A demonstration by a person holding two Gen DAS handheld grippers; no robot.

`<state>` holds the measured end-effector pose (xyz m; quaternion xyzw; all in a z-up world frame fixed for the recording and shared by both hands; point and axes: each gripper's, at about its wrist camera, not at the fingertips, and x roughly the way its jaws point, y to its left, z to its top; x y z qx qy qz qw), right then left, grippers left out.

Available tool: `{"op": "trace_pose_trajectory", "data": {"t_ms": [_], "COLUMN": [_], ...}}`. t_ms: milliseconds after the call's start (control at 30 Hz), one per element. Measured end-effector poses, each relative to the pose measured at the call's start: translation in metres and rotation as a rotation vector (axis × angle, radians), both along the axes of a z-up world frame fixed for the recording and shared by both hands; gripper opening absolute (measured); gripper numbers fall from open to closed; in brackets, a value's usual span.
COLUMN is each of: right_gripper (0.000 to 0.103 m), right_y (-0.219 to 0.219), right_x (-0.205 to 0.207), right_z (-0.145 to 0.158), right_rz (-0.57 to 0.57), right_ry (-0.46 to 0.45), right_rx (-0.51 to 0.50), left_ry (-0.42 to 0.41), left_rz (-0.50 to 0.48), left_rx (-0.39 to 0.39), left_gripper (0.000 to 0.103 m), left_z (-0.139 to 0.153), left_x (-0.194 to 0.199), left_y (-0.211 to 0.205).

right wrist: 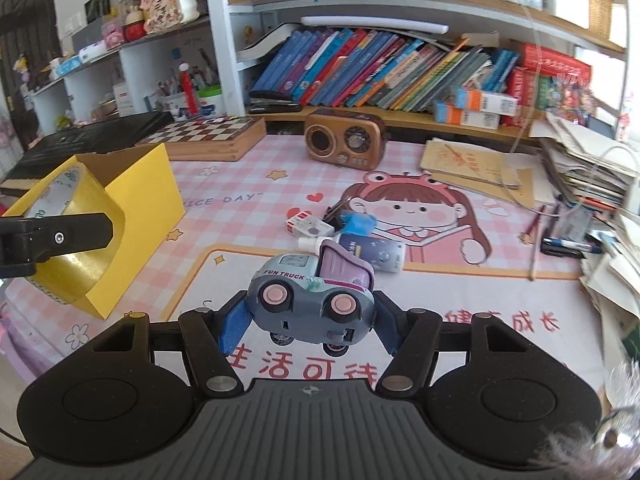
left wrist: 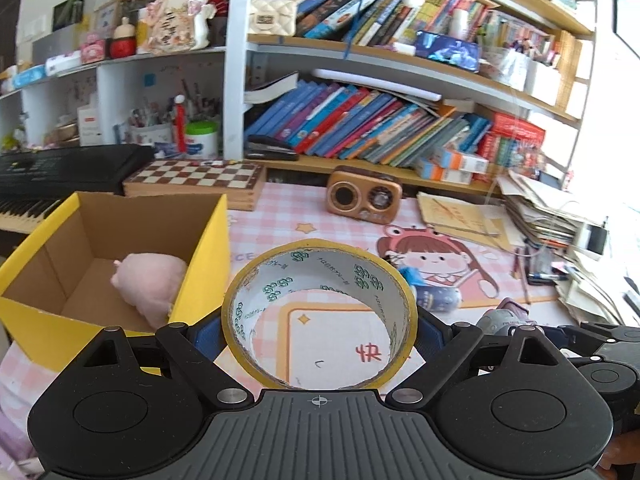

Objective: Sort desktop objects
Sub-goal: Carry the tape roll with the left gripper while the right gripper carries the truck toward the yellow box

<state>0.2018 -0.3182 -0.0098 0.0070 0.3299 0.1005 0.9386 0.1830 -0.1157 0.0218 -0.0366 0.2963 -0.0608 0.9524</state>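
The left gripper [left wrist: 319, 326], jaws spread wide, clamped a yellow tape roll [left wrist: 319, 316] by its outer sides, tilted downward over the desk mat [left wrist: 320, 208]; the yellow box [left wrist: 200, 276] sat at ten o'clock. The right gripper [right wrist: 310, 320], half open, pinched a grey toy truck [right wrist: 310, 300] lying on its side, pink wheels facing the camera.

The tape roll [left wrist: 320, 312] shows glossy yellow film over a white printed paper core. The box [left wrist: 120, 248] is matt corrugated cardboard (yellow-coated outside), holding a fuzzy pink plush [left wrist: 150, 280]. The toy truck [right wrist: 312, 300] is smooth moulded plastic. The radio [right wrist: 344, 136] looks like polished wood, the desk mat [right wrist: 240, 208] smooth and printed
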Motion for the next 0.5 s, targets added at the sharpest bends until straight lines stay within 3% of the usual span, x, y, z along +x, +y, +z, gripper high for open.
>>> {"op": "trace_pose_trajectory", "data": {"t_ms": [500], "right_gripper": [0.062], "right_y": [0.062], "right_x": [-0.075], "right_z": [0.003], "right_rz": [-0.084], "right_ry": [0.006], "right_rx": [-0.031], "left_ry": [0.009], "left_rz": [-0.118], "left_rx": [-0.001], "left_gripper": [0.092], "left_z": [-0.003], "left_x": [-0.054], "left_y": [0.05]}}
